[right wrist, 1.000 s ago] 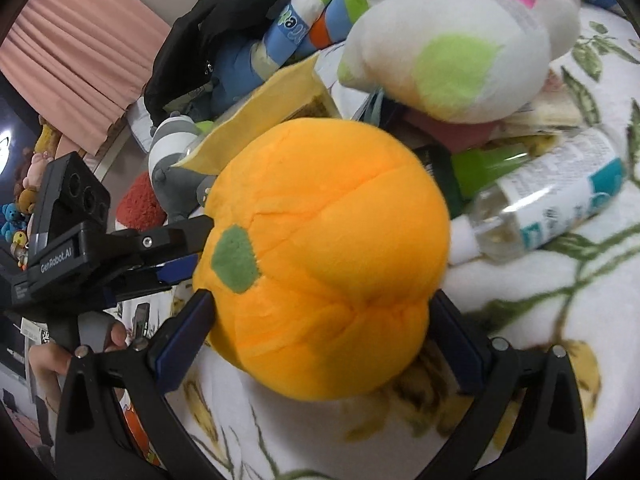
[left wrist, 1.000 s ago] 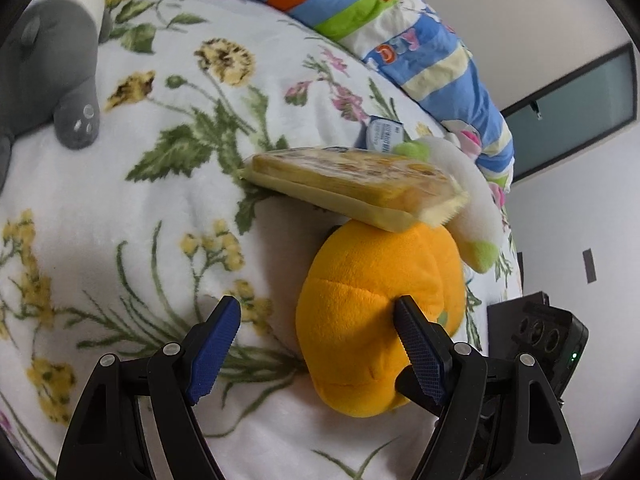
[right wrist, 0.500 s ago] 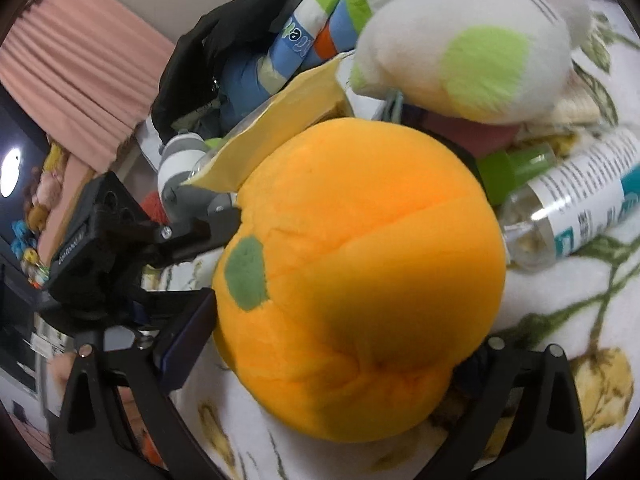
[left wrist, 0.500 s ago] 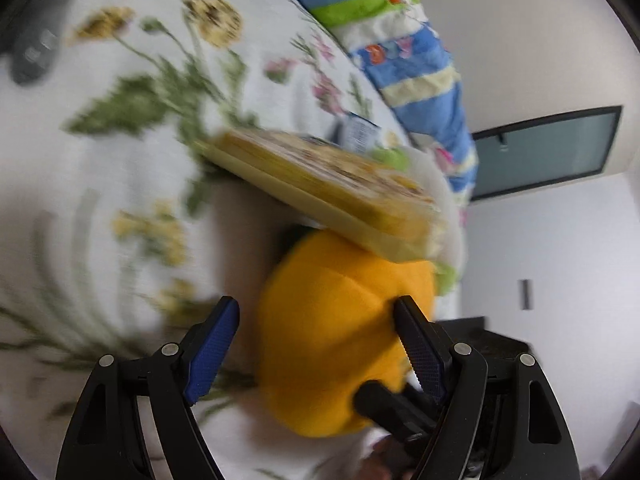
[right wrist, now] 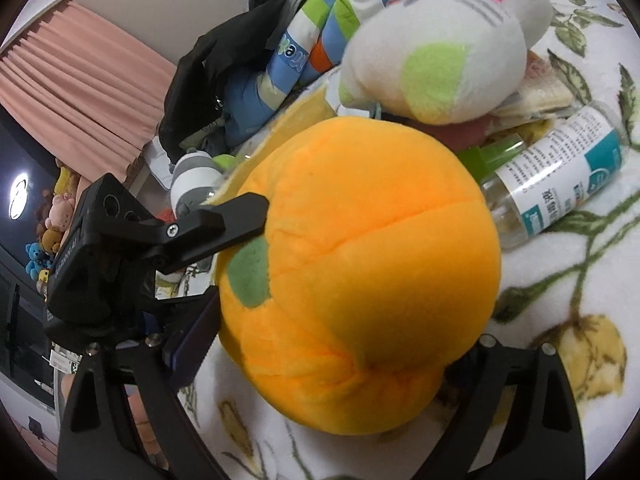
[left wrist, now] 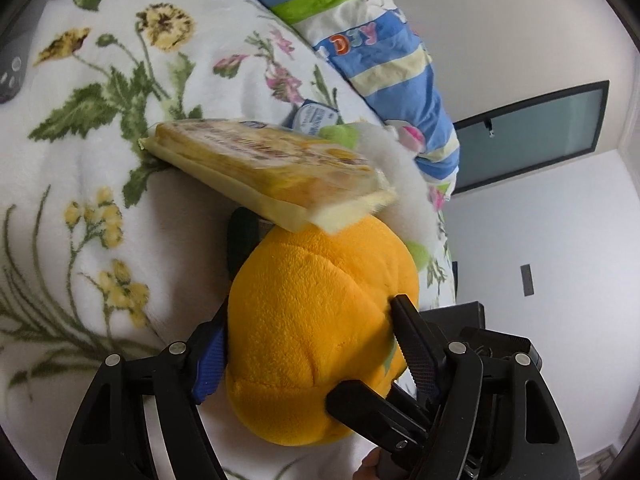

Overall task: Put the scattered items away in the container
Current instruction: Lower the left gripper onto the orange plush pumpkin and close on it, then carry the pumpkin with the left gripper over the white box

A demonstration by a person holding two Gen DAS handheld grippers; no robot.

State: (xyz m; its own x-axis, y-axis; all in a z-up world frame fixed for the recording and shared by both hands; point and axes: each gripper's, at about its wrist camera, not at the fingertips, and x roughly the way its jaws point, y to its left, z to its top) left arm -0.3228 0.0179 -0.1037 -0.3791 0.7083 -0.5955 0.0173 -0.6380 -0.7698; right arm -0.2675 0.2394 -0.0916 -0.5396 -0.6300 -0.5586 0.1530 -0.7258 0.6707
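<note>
An orange plush pumpkin (left wrist: 320, 328) lies on the floral blanket (left wrist: 80, 184). My left gripper (left wrist: 316, 356) is shut on it from one side. My right gripper (right wrist: 336, 344) is shut on the same pumpkin (right wrist: 360, 272) from the other side; the left gripper's finger (right wrist: 224, 224) presses the pumpkin's far left. A yellow snack packet (left wrist: 272, 168) rests on top of the pumpkin. A white plush toy with green patches (right wrist: 436, 44) and a clear bottle with a green cap (right wrist: 560, 176) lie just behind it.
A striped blue, green and white quilt (left wrist: 360, 40) is bunched at the back of the bed. A grey plush (right wrist: 192, 176) and a black garment (right wrist: 224, 64) lie beyond. A small blue-labelled pack (left wrist: 316, 118) sits behind the packet. No container is in view.
Both grippers have moved in on the pumpkin. The left jaws, wide open a second ago, have closed on its sides; the right jaws now press into it too.
</note>
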